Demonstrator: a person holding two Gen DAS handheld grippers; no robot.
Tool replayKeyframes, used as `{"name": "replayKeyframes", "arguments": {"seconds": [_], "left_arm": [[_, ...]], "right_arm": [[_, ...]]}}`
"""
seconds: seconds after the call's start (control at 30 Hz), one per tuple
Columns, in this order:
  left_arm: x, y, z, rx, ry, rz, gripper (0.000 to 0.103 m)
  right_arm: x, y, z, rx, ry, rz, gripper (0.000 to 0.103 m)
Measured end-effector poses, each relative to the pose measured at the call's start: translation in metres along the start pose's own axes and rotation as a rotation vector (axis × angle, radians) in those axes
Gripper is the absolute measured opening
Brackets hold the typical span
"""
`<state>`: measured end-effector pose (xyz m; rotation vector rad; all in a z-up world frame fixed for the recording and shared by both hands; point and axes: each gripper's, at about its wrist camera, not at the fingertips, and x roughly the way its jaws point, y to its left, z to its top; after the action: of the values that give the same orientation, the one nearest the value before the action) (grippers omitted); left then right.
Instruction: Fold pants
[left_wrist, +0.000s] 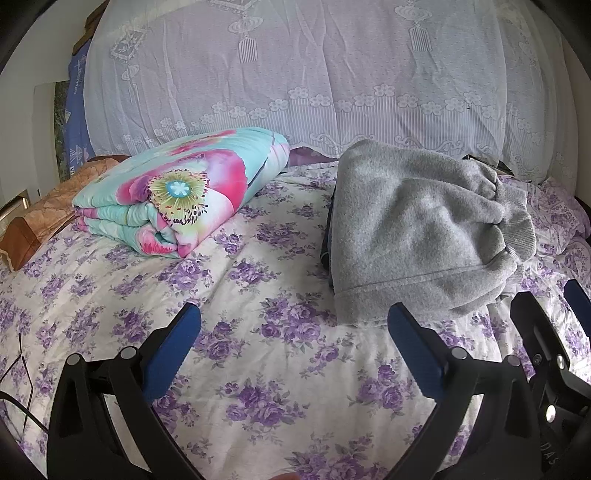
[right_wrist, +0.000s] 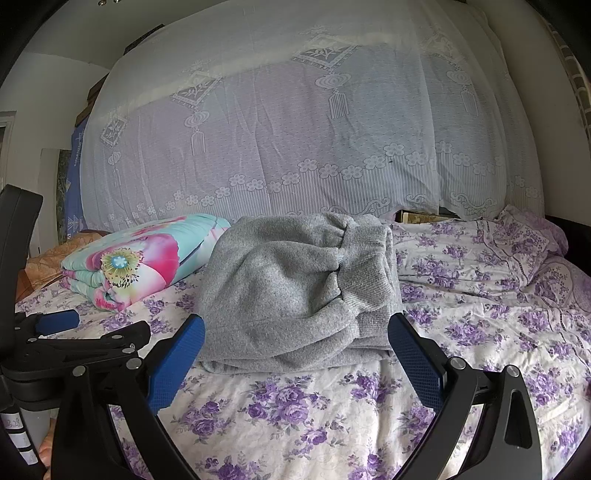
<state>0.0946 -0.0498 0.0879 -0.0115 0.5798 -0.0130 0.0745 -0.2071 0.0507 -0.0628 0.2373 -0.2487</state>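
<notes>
The grey fleece pants (left_wrist: 417, 229) lie folded in a thick bundle on the purple-flowered bedsheet (left_wrist: 258, 350), ribbed cuffs at the right end. They also show in the right wrist view (right_wrist: 295, 288), straight ahead. My left gripper (left_wrist: 293, 325) is open and empty, over bare sheet, left of and in front of the pants. My right gripper (right_wrist: 295, 336) is open and empty, its blue pads either side of the bundle's near edge, not touching it. The right gripper also shows at the right edge of the left wrist view (left_wrist: 546, 306).
A folded floral quilt (left_wrist: 184, 192) in teal and pink lies at the back left. A white lace curtain (left_wrist: 295, 74) hangs behind the bed. A brown pillow (left_wrist: 44, 206) sits at the far left. Rumpled sheet (right_wrist: 517, 258) fills the right side.
</notes>
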Motion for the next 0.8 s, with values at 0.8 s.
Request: {"name": "replayKeyframes", "arguments": {"seconds": [0.8], "left_arm": [[-0.0034, -0.002, -0.0018, 0.03, -0.026, 0.004, 0.099]], "right_arm": [[0.001, 0.0018, -0.0016, 0.017, 0.003, -0.019, 0.1]]}}
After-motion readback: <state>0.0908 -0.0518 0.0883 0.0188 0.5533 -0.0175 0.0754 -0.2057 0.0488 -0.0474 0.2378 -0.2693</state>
